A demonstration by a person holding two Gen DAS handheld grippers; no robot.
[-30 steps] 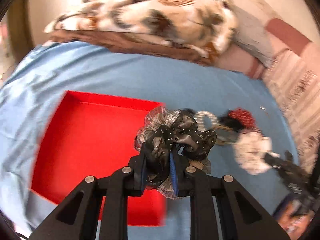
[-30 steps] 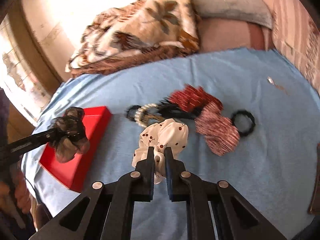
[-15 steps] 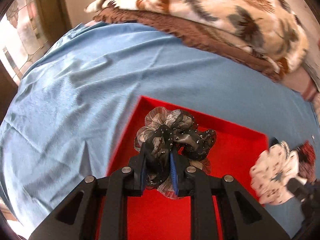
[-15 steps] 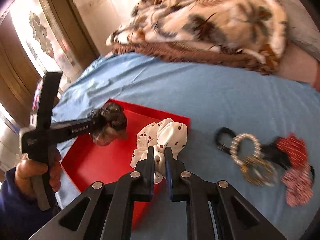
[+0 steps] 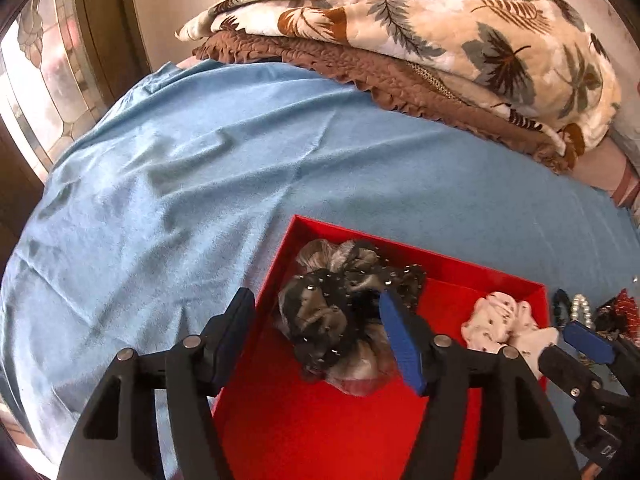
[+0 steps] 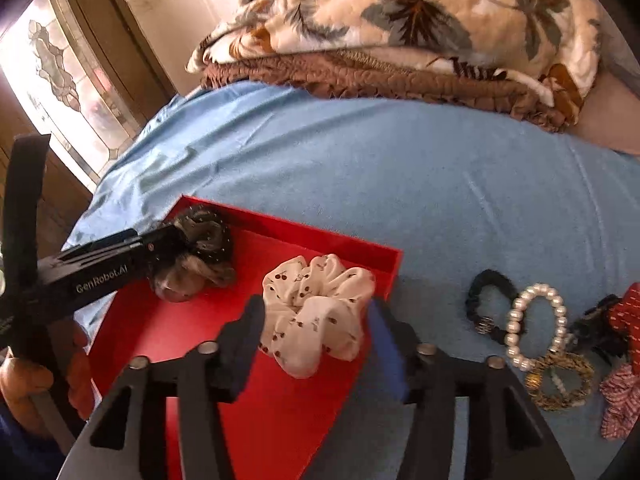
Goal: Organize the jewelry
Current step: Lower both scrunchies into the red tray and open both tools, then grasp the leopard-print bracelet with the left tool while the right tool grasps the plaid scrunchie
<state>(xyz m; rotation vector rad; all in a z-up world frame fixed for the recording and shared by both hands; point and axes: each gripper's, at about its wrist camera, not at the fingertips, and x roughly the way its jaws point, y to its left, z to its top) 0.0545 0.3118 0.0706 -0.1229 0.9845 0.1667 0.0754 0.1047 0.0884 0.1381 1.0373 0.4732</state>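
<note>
A red tray point(image 5: 460, 268) point(image 6: 352, 246) lies on the blue bedsheet. A black-and-grey studded scrunchie point(image 5: 340, 316) point(image 6: 196, 252) lies in its far left corner, between the spread fingers of my open left gripper point(image 5: 320, 324). A white cherry-print scrunchie point(image 6: 316, 312) point(image 5: 500, 320) lies in the tray's right part, between the spread fingers of my open right gripper point(image 6: 316, 320). On the sheet to the right of the tray lie a black hair tie point(image 6: 486, 294), a pearl bracelet point(image 6: 536, 324), a gold ring-shaped piece point(image 6: 560, 380) and red patterned bows point(image 6: 624, 384).
A folded leaf-print blanket point(image 5: 440, 32) on a brown quilt point(image 6: 380, 76) lies along the far side of the bed. A stained-glass window point(image 6: 60, 80) is at the left, past the bed's edge.
Both grippers have opened over the red tray. The black scrunchie and the white scrunchie have been let go and now rest in the tray.
</note>
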